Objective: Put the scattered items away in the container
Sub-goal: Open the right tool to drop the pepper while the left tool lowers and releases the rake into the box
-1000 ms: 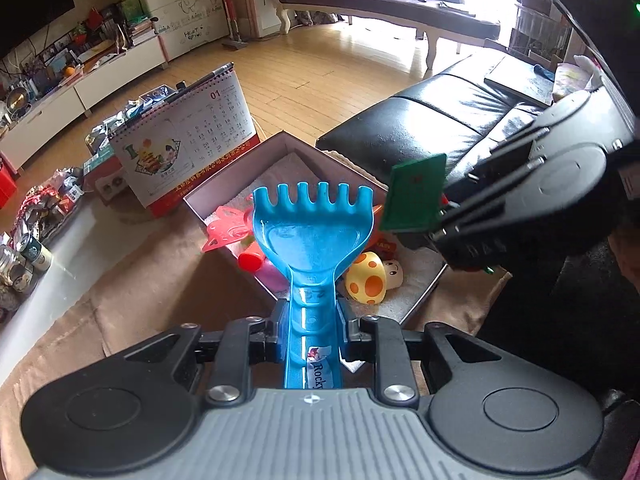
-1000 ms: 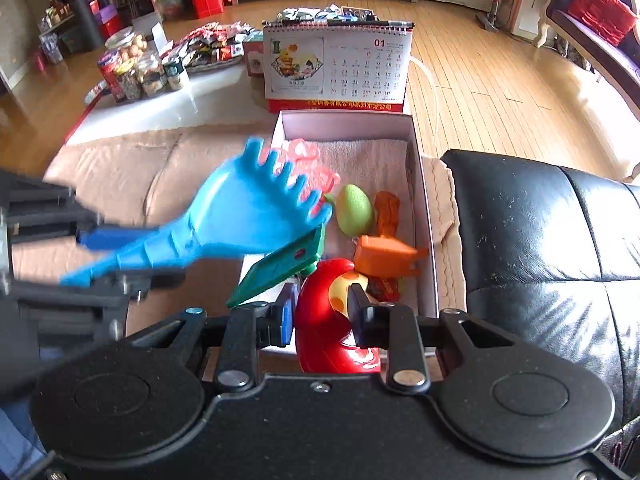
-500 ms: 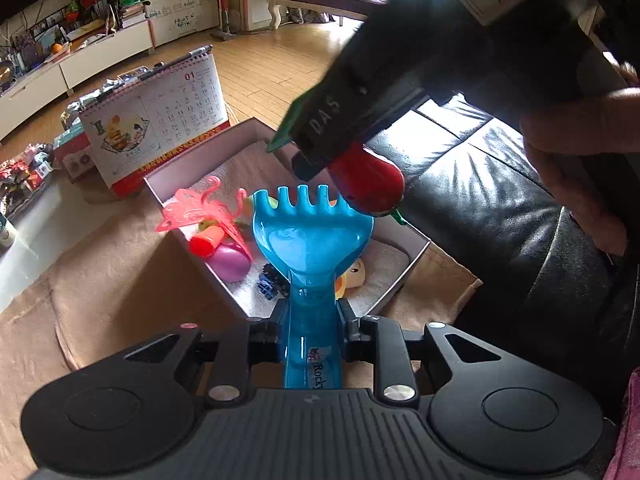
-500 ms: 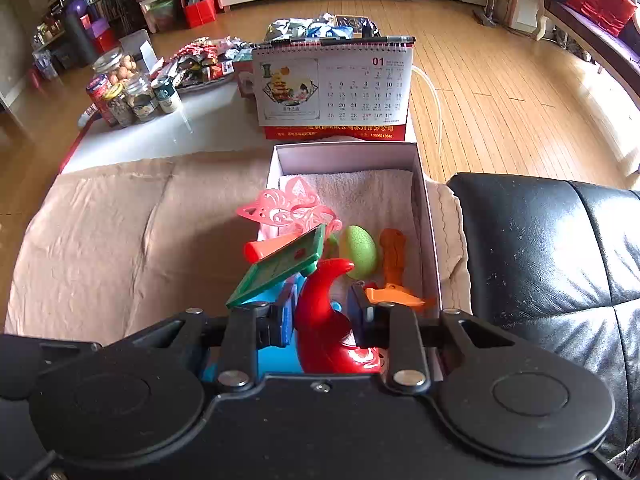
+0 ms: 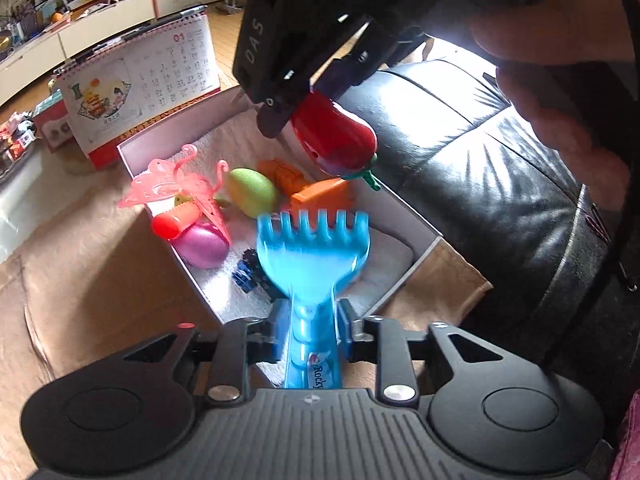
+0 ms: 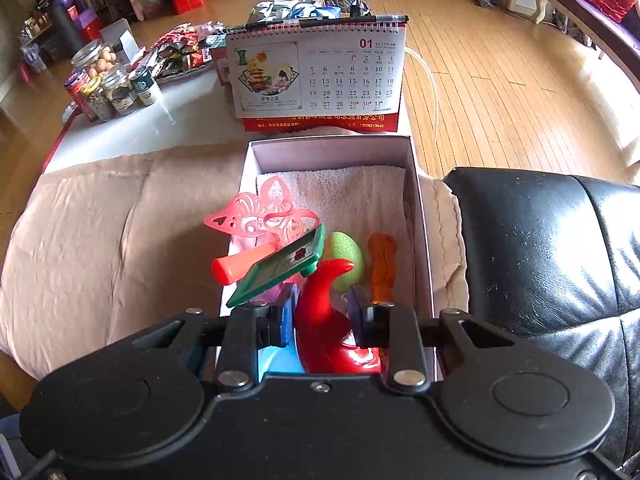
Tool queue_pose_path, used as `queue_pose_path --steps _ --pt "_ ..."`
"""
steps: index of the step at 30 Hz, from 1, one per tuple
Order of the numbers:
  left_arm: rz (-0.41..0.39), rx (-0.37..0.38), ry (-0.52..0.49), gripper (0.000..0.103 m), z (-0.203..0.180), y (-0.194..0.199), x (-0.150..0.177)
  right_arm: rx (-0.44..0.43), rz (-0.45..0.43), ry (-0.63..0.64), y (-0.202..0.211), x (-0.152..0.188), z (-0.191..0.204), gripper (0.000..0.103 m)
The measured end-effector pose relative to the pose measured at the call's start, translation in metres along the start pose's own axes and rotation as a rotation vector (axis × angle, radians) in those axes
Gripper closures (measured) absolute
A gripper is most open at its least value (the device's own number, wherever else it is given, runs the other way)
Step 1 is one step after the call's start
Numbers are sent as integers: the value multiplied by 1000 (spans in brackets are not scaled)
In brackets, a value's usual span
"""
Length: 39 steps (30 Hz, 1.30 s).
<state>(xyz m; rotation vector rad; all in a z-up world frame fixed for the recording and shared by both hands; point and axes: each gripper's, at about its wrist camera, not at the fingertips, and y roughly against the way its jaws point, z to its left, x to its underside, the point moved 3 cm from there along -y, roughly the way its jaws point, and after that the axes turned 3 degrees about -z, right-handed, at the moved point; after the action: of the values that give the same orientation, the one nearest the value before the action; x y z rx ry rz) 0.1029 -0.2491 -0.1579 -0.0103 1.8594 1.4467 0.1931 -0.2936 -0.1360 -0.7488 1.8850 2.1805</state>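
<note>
My left gripper (image 5: 307, 334) is shut on the handle of a blue toy rake (image 5: 314, 250), held over the near end of the white box (image 5: 404, 210). My right gripper (image 6: 322, 318) is shut on a red toy chili (image 6: 326, 320) with a green tag (image 6: 280, 268), held above the box (image 6: 420, 216); it shows in the left wrist view (image 5: 334, 140) too. The box holds a pink butterfly (image 5: 176, 182), a green egg (image 5: 250, 192), a purple egg (image 5: 202, 246), orange toys (image 5: 320, 196) and a small blue car (image 5: 250, 270) on a towel.
A desk calendar (image 6: 316, 74) stands just behind the box. Jars and snack packets (image 6: 108, 88) sit on the white table beyond. A black leather sofa (image 6: 540, 248) lies to the right. The box rests on a tan cloth (image 6: 112, 232).
The right gripper with the red chili has swung in over the box, above the left gripper. The left gripper with the rake has moved closer and lower over the box's near end.
</note>
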Motion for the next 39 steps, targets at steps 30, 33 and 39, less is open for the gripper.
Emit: queue_pose_path --steps 30,33,39 --pt "-5 -3 52 44 31 -10 8 -20 11 -51 -36 -6 -12 43" --pt "-17 -37 3 39 24 -7 10 -27 13 -50 -30 3 -13 43" --pt "-55 -85 -56 25 16 5 10 -20 -8 -53 -15 15 -10 24"
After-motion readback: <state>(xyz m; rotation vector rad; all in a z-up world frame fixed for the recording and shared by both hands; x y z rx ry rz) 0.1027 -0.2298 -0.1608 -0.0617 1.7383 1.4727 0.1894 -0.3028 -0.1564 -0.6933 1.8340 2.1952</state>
